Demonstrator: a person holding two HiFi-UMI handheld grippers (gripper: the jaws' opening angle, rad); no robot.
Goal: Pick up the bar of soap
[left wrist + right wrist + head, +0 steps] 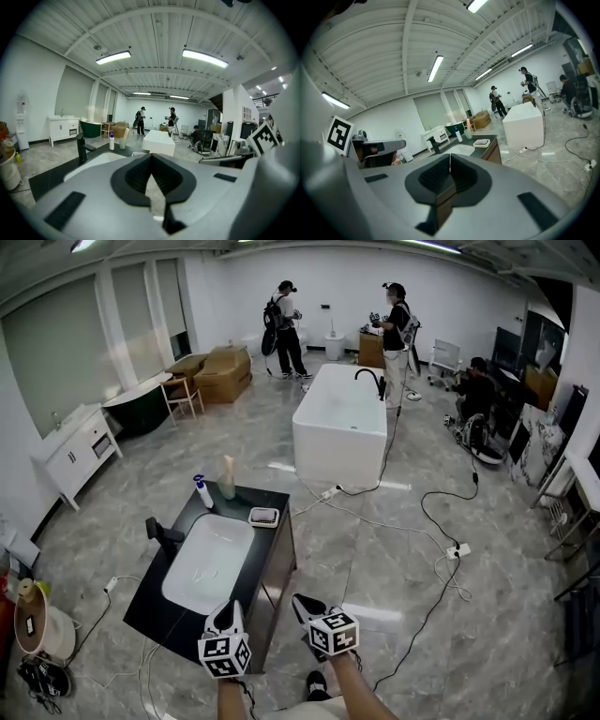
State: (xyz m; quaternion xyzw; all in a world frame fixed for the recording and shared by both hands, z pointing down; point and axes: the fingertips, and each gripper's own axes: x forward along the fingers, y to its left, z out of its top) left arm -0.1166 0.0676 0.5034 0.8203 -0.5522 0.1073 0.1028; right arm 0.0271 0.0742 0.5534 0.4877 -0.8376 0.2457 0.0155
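Head view: I judge this the approach step. The left gripper (224, 609) and right gripper (300, 602) hang short of the vanity (266, 555)'s near edge. One bar of soap (264, 516) lies in one soap dish (263, 523) at the far right corner, with one spray bottle (202, 491) and one faucet (164, 537).

Left gripper view: jaws clenched, empty.

Right gripper view: jaws clenched, empty. Next, I must open them over the dish.

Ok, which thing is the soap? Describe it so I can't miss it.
Find the black vanity top with the white basin. At its far right corner sits a low white dish holding the soap. It is flat and rectangular, unlike the upright spray bottle and beige cup to its left.
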